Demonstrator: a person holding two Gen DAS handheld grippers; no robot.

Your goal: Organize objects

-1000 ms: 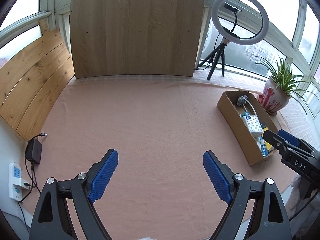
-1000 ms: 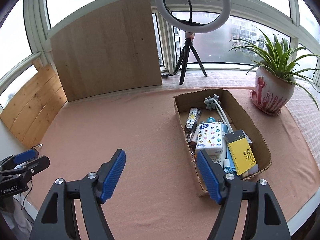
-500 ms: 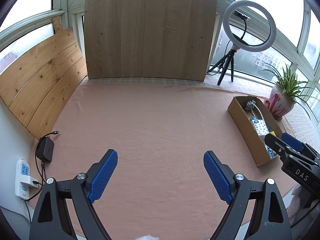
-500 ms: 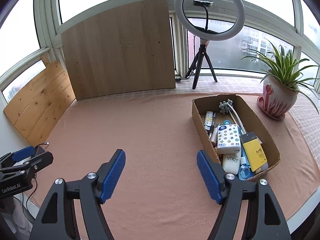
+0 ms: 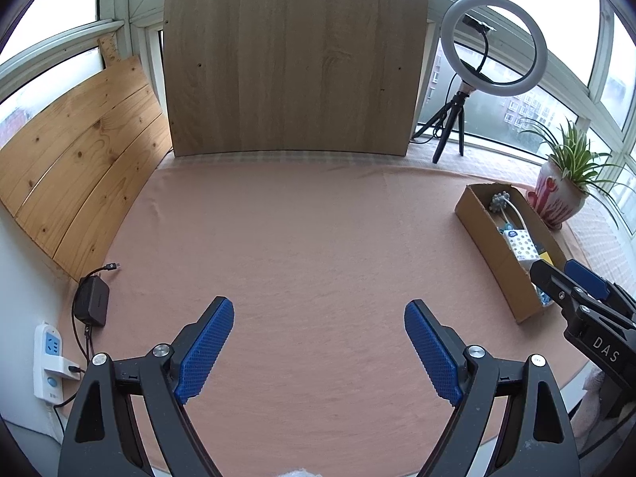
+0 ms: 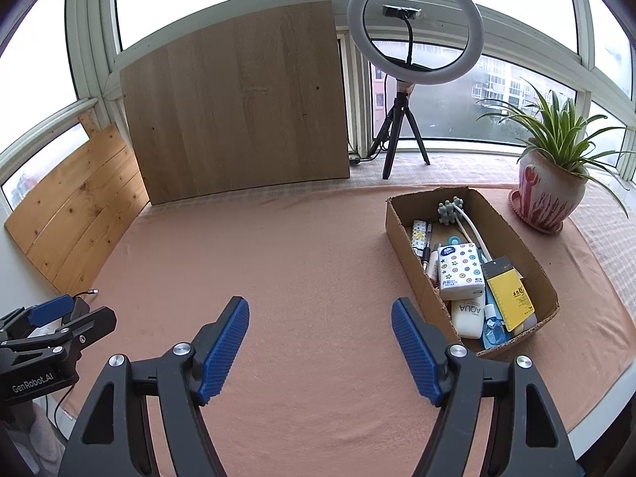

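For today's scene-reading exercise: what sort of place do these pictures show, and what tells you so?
Probably an enclosed home balcony or sunroom set up for filming: wraparound windows overlooking apartment blocks, a potted plant on the sill, and a ring light on a tripod beside the cloth-covered table.

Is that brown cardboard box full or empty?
Full: the brown cardboard box holds a tissue pack, yellow card and small bottles.
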